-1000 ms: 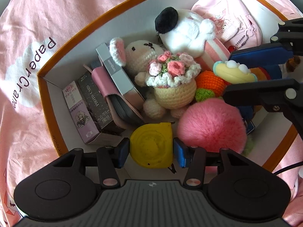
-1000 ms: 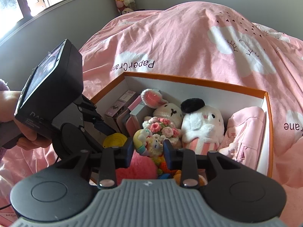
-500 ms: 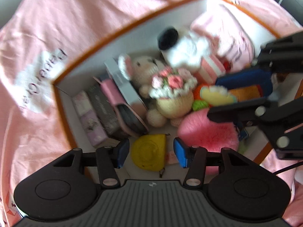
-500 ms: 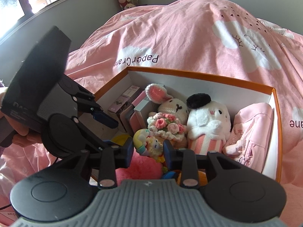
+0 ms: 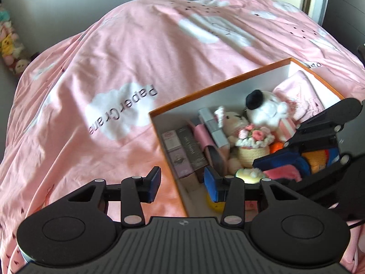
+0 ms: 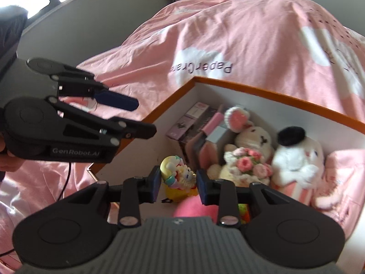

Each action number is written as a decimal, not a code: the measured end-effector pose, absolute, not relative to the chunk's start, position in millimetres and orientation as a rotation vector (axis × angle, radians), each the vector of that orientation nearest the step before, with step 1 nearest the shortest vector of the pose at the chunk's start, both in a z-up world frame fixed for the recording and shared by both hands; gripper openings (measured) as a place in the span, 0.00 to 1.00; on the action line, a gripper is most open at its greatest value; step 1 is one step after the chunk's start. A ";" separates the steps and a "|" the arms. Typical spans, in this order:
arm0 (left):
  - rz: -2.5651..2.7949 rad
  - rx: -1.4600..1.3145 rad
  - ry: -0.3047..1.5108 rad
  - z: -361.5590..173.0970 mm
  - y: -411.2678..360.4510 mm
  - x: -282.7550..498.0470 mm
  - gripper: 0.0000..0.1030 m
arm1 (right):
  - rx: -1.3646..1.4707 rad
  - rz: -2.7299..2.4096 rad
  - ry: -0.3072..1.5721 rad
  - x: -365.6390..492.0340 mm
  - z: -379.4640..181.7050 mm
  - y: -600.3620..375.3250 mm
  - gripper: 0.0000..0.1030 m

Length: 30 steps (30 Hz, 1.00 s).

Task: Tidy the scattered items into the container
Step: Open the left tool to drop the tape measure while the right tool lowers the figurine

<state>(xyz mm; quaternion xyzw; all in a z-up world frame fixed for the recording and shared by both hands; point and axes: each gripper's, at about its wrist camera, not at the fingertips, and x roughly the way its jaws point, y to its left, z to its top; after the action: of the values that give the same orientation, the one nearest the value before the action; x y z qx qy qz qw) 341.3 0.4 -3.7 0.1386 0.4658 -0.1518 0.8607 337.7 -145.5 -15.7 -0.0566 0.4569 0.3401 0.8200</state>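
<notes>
Pink cloud-print bedding (image 5: 141, 52) carries the orange-rimmed box (image 5: 219, 89), where the yellow pouch (image 5: 215, 203) released a second ago now lies near the box's near corner while the left gripper (image 5: 181, 182), lifted clear, hangs empty with jaws closing. The right gripper (image 6: 176, 183) keeps pinching one small figurine (image 6: 176, 178) above the box. Two plush rabbits (image 6: 253, 137) sit inside; only the right view shows the figurine whole.
</notes>
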 end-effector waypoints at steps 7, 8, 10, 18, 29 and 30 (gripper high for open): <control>-0.293 0.218 0.990 -6.2 22.4 338.6 0.40 | -0.110 0.774 1.099 357.0 -27.2 -110.6 0.35; -0.292 0.207 0.993 -6.8 25.1 337.8 0.40 | -0.092 0.774 1.125 359.3 -30.4 -108.7 0.35; -0.291 0.192 0.997 -8.2 29.1 336.0 0.40 | -0.072 0.760 1.166 363.9 -37.2 -104.7 0.35; -0.295 0.158 0.999 -9.6 35.9 332.0 0.40 | 0.070 0.748 1.288 373.7 -54.1 -108.2 0.36; -0.294 0.155 0.999 -10.0 29.7 329.7 0.40 | 0.076 0.733 1.283 370.2 -51.6 -111.4 0.39; -0.295 0.156 0.998 -9.0 28.9 329.7 0.40 | 0.082 0.734 1.285 370.1 -51.5 -112.3 0.40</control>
<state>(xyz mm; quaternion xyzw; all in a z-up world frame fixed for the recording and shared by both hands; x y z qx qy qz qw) 329.7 28.9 -9.0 0.0743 0.4764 -0.1406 0.8647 370.1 -112.3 -51.5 0.0375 0.5851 0.3344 0.7378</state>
